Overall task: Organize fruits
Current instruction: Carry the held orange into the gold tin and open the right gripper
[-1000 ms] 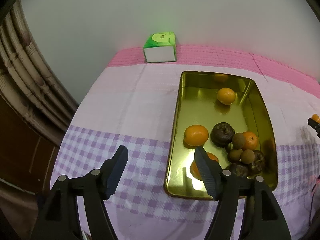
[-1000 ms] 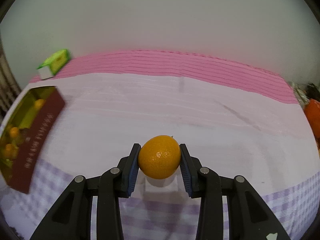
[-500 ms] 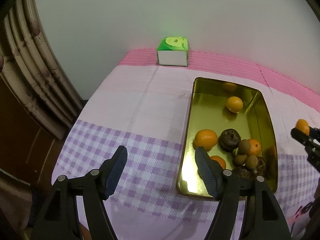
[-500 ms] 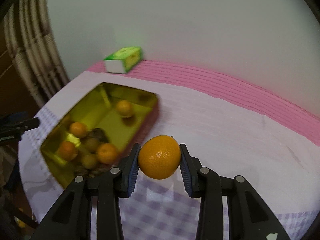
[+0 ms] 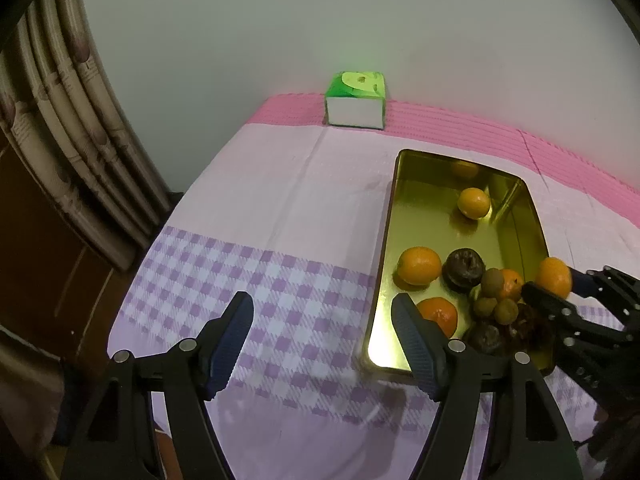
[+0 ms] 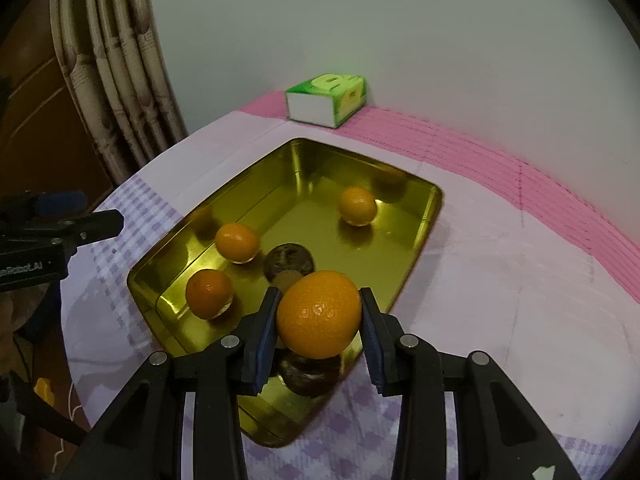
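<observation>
My right gripper (image 6: 319, 316) is shut on an orange tangerine (image 6: 318, 314) and hangs above the near end of the gold metal tray (image 6: 424, 236). The left wrist view shows that same gripper (image 5: 554, 284) with the tangerine (image 5: 554, 278) over the tray's right rim (image 5: 534, 216). Several tangerines, dark round fruits and small brown-green fruits lie in the tray. One tangerine (image 5: 474, 202) sits alone at the far end. My left gripper (image 5: 322, 338) stands open over the checked cloth, just left of the tray, with nothing between its fingers.
A green and white tissue box (image 5: 356, 100) stands at the back against the wall. A curtain (image 5: 72, 128) hangs beyond the table's left edge. The pink and purple-checked tablecloth (image 5: 280, 208) covers the table.
My right gripper carried the tangerine leftward, from bare cloth to over the tray. The left gripper backed off slightly to the left, so the tray sits further right in its view.
</observation>
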A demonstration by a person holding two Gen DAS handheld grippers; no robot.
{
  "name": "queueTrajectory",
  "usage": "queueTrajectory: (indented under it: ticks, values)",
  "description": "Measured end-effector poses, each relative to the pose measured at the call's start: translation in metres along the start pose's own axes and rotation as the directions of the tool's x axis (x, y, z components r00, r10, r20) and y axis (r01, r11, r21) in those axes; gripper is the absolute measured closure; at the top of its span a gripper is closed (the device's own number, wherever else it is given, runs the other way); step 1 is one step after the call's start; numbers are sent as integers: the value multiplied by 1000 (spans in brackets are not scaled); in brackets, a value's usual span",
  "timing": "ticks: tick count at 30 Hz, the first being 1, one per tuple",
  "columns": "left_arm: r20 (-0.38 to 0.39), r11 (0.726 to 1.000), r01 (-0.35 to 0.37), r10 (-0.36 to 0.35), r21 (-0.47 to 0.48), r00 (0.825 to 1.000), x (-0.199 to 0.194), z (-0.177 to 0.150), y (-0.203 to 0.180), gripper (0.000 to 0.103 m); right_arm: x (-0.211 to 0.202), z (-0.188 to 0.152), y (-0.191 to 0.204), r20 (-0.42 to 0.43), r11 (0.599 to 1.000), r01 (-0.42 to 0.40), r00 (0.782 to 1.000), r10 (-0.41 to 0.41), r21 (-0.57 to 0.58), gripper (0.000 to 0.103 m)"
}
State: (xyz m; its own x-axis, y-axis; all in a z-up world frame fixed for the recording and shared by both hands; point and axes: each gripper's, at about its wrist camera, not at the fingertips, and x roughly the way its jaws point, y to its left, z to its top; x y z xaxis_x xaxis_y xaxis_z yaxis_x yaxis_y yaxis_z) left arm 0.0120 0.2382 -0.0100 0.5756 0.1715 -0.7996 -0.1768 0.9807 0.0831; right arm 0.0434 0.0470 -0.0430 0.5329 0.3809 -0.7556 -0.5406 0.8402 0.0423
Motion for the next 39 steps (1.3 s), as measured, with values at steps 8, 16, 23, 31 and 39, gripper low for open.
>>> queueTrajectory:
  ticks: [8, 16, 23, 31, 39]
  values:
    - [-9, 1000, 8, -8, 11, 1000, -1, -3, -3, 31, 19, 1, 12, -32, 1000, 10, 999, -10, -23, 68]
    - [-14, 1000, 12, -11, 27, 1000, 1, -4, -6, 28, 30, 2, 15, -35, 999, 41, 999, -42, -25, 68]
    - [-14, 999, 16, -15, 42, 1000, 1, -5, -10, 27, 35, 3, 18, -40, 998, 54, 998, -55, -23, 68]
    - [-17, 998, 16, -15, 55, 1000, 1, -6, -14, 27, 33, 3, 15, -44, 999, 51, 998, -51, 0, 67]
    - [-17, 998, 17, -16, 58, 1000, 1, -7, -16, 27, 27, 4, 15, -40, 999, 49, 998, -48, 15, 54]
